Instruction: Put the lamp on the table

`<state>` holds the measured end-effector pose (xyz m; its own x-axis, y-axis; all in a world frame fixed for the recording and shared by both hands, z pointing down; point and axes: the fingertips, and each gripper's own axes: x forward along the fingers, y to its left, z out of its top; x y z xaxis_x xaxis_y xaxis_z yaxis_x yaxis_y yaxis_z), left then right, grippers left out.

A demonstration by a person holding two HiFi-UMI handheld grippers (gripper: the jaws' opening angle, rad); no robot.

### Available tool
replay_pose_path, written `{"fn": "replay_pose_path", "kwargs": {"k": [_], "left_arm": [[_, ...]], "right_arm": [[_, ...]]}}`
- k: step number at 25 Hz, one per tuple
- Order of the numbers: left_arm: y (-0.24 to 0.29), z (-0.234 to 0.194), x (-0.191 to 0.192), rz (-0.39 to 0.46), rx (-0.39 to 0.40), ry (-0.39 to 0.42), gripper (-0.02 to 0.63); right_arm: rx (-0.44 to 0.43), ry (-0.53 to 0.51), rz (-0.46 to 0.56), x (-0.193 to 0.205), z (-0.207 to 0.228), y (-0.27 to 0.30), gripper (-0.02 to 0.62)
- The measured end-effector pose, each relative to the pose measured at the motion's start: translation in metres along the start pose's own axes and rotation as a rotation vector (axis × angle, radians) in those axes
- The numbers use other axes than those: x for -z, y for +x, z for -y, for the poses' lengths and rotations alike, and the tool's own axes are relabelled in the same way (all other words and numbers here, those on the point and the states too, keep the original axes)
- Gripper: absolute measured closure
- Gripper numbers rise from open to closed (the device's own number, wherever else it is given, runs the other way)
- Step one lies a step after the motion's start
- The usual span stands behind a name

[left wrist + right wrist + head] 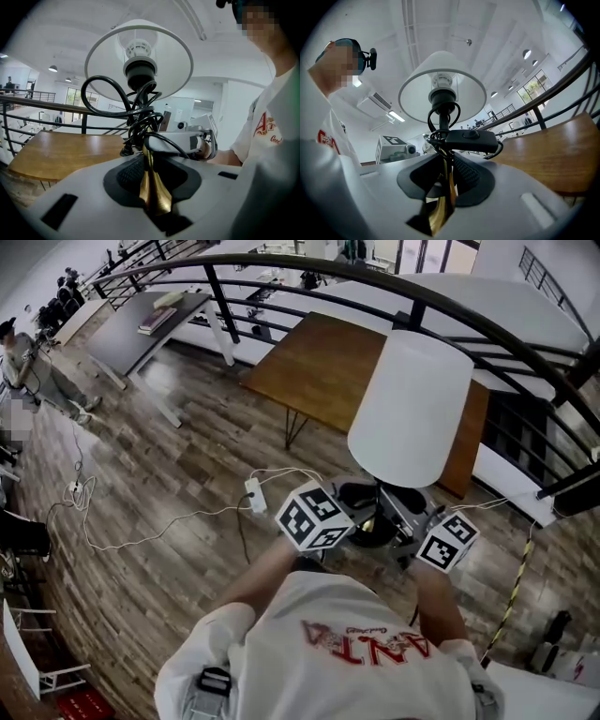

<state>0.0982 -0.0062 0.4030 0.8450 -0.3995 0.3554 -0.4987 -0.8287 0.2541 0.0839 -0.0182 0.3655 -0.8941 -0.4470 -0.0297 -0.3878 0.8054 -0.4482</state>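
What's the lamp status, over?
Left tongs, right tongs: both clamped on lamp, at stem. Upright, beside wooden table. Cord bundled, nothing blocking.

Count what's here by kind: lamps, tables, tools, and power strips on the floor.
Lamps: 1, the lamp
Tables: 2, the brown wooden table and the dark table
Tools: 2, the left tool and the right tool, both clamped on the lamp
Power strips: 1, the power strip on the floor
Total: 6

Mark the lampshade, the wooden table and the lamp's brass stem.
lampshade point(412, 409), head view, its white side.
wooden table point(319, 362), head view, bare top.
brass stem point(152, 187), left gripper view, flared lower part.
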Motion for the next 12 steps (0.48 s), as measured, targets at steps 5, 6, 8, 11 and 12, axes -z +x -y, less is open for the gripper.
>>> {"fn": "replay_pose_path", "kwargs": {"k": [5, 6, 8, 11, 12], "left_arm": [[0.012, -0.044, -0.022, -0.004, 0.029, 0.008, 0.514], [0.014, -0.056, -0.025, -0.009, 0.035, 0.009, 0.514], [0.015, -0.080, -0.032, -0.019, 0.048, 0.010, 0.514], [0.015, -0.113, -0.046, -0.028, 0.065, 0.017, 0.514], [0.016, -0.122, -0.051, -0.029, 0.072, 0.019, 0.514]], "right_arm": [[0.028, -0.004, 0.010, -0.022, 0.036, 0.029, 0.509], [0.034, -0.002, 0.013, -0.025, 0.044, 0.038, 0.509], [0.048, 0.003, 0.019, -0.032, 0.060, 0.057, 0.509], [0.066, 0.011, 0.028, -0.045, 0.080, 0.083, 0.509], [0.072, 0.012, 0.029, -0.050, 0.087, 0.091, 0.509]]}}
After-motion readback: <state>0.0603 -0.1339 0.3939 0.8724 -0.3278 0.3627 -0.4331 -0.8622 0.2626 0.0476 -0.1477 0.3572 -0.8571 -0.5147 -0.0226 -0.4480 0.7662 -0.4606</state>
